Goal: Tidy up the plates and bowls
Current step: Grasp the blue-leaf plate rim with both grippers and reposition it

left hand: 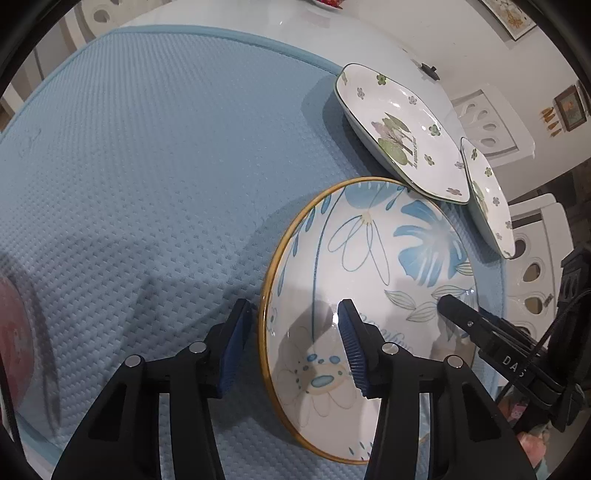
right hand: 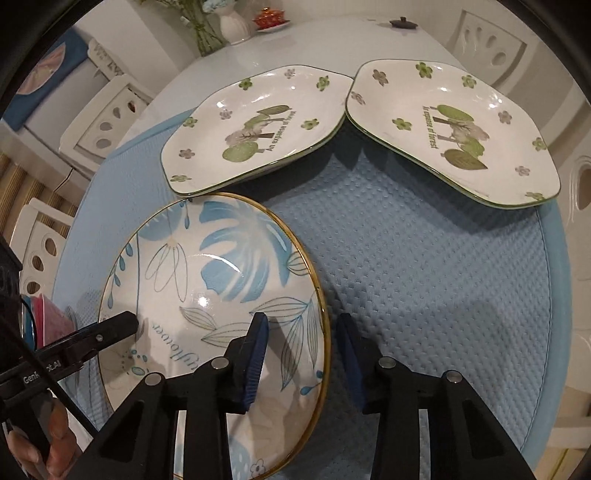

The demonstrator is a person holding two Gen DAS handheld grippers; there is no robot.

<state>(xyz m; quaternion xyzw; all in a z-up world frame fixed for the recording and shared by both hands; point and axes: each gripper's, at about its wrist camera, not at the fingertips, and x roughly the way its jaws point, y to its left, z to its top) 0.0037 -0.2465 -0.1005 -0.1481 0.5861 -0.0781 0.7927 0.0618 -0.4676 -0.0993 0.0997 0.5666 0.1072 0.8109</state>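
Observation:
A round white plate (left hand: 369, 258) (right hand: 221, 266) with blue leaves and a gold rim lies on the blue quilted mat (left hand: 147, 166) (right hand: 424, 277). My left gripper (left hand: 295, 343) straddles its left rim, one blue pad outside and one over the plate's inside, with gaps showing. My right gripper (right hand: 301, 350) straddles the opposite rim the same way. Each gripper's finger shows in the other view, across the plate. Two squarish white plates with green trees (right hand: 258, 129) (right hand: 454, 129) lie side by side behind it, rims touching.
A pink and blue stack of bowls (right hand: 51, 321) sits at the mat's left edge beside a person's hand (right hand: 55, 435). On the white table beyond stand a vase (right hand: 234, 22), a red dish (right hand: 269, 18) and a black lid (right hand: 402, 23). White chairs ring the table.

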